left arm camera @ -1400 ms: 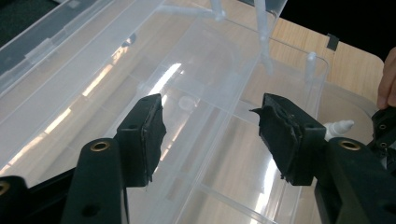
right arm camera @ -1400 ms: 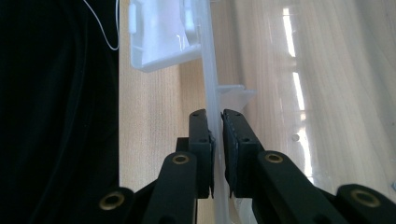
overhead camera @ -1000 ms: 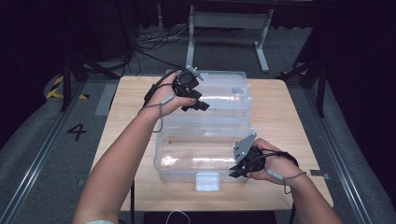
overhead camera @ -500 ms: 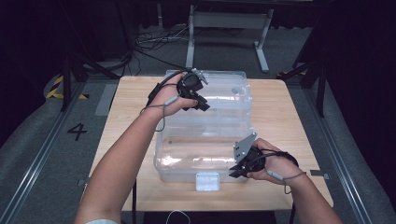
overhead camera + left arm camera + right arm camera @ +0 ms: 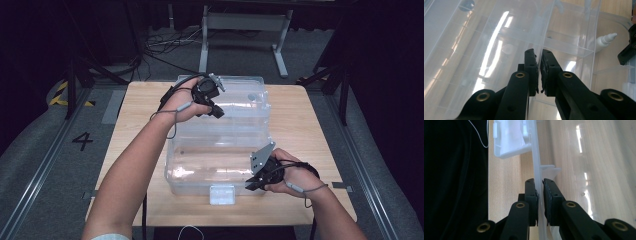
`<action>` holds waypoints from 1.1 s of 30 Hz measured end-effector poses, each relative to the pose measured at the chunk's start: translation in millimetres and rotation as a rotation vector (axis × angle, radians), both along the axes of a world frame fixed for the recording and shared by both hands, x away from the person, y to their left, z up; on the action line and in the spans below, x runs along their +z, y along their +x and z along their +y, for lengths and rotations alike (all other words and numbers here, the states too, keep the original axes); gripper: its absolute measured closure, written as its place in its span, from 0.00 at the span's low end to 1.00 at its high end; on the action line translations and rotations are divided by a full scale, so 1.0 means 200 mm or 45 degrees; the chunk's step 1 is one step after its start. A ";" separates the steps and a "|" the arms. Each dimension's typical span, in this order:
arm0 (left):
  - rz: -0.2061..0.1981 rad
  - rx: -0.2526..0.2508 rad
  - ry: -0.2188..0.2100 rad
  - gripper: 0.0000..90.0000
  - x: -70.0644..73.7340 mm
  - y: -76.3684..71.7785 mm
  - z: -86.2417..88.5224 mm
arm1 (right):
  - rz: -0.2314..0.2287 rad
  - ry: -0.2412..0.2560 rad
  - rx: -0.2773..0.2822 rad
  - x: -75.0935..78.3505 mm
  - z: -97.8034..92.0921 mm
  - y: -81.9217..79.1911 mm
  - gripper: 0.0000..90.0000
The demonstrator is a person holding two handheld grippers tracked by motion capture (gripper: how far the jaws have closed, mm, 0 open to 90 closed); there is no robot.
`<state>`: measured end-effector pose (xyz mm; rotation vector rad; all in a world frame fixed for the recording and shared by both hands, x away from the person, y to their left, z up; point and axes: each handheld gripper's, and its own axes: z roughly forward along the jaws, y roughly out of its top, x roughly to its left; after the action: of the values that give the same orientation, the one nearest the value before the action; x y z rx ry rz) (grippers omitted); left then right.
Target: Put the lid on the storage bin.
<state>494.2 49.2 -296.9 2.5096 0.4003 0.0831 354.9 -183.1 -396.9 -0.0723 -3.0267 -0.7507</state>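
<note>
clear plastic box (image 5: 220, 150), contents blurred, both hand-held grippers pinching its walls

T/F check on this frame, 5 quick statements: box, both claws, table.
1. The left claw is clamped on a thin clear wall of the clear plastic box. True.
2. The right claw hangs open above the table, touching nothing. False: it is shut on the box's near rim.
3. The box is made of opaque blue plastic. False: it is see-through, and the wooden table shows through it.
4. A small white bottle lies in one compartment, seen in the left gripper view. True.
5. The box's white latch faces the far edge of the table. False: it sits on the near side, toward the person.
</note>
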 end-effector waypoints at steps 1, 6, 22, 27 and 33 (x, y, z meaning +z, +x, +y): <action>-0.002 -0.003 0.006 0.94 0.00 0.00 0.00 | 0.000 0.001 0.001 0.00 0.00 0.00 0.92; -0.016 -0.004 0.016 0.94 0.01 -0.02 0.00 | 0.002 -0.001 0.002 0.00 0.00 0.00 0.92; 0.018 -0.062 0.010 0.95 0.05 -0.10 0.01 | -0.004 0.004 0.017 -0.01 0.00 0.01 0.91; 0.017 -0.074 0.017 0.95 0.06 -0.13 0.00 | -0.007 0.005 0.020 -0.01 0.00 0.01 0.92; 0.036 -0.102 0.033 0.96 0.07 -0.17 -0.01 | 0.007 0.010 0.006 -0.01 0.00 0.00 0.91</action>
<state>460.4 47.5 -282.8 2.5513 0.3110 0.0216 355.2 -183.6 -398.1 -0.0671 -3.0177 -0.7608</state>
